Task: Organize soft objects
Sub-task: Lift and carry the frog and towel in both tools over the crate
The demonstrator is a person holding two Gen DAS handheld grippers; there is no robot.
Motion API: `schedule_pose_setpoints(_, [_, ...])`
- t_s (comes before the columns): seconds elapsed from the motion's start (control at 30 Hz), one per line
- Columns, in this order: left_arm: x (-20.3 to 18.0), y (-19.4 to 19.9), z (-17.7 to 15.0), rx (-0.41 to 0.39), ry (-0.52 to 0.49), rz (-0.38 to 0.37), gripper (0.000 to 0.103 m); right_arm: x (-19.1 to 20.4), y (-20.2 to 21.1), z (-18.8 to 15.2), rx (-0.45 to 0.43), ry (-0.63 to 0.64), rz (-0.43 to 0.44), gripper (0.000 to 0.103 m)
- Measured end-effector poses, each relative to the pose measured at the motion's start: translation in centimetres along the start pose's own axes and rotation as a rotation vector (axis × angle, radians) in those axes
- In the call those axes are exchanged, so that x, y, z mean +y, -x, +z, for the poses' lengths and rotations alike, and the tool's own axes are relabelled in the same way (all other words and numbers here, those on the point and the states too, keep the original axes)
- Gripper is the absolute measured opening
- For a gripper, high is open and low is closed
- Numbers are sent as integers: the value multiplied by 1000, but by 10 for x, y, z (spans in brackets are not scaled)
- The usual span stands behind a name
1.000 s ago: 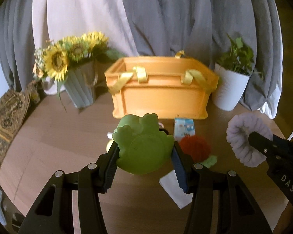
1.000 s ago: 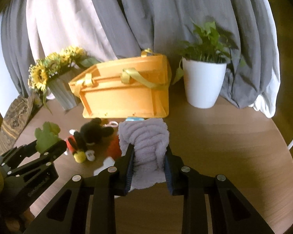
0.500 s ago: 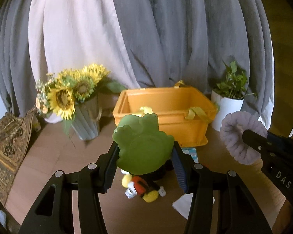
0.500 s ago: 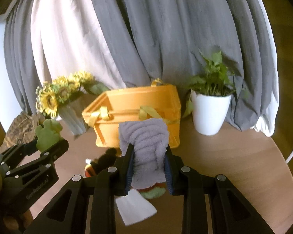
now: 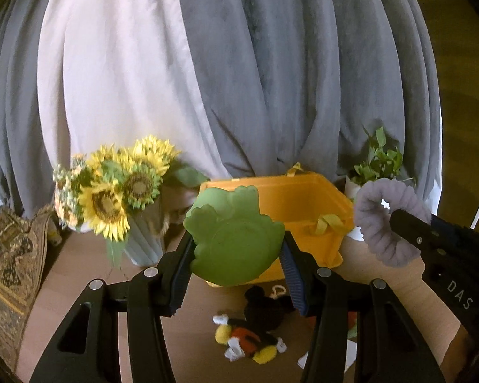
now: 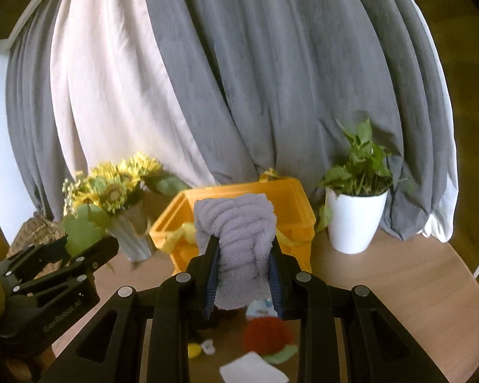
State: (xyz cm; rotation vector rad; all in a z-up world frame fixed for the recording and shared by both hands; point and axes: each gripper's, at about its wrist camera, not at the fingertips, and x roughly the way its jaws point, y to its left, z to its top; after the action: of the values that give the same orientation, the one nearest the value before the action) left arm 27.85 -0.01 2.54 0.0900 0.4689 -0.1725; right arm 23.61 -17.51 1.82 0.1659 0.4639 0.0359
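Frog toy (image 5: 233, 239), green, sits clamped in your left gripper (image 5: 236, 265) and lavender scrunchie (image 6: 236, 249) in your right gripper (image 6: 242, 274), both raised just before the open orange bin (image 5: 303, 204).

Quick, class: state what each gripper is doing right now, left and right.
Left gripper: closed on the green frog toy.
Right gripper: closed on the lilac fluffy scrunchie.
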Motion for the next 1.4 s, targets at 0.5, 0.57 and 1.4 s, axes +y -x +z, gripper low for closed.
schedule_pose_setpoints(0.5, [6,-34,45,-82,-13,-30,51,8,-25,43,-93,34,-13,29])
schedule_pose_setpoints(0.57, [4,-42,51,-87,-20,-34,51,7,-31,49,-103,40,-21,29])
schedule_pose_setpoints(1.4, [-11,-174,90,79,-81,-125,51,-21,-157,85,74,2,-43,29])
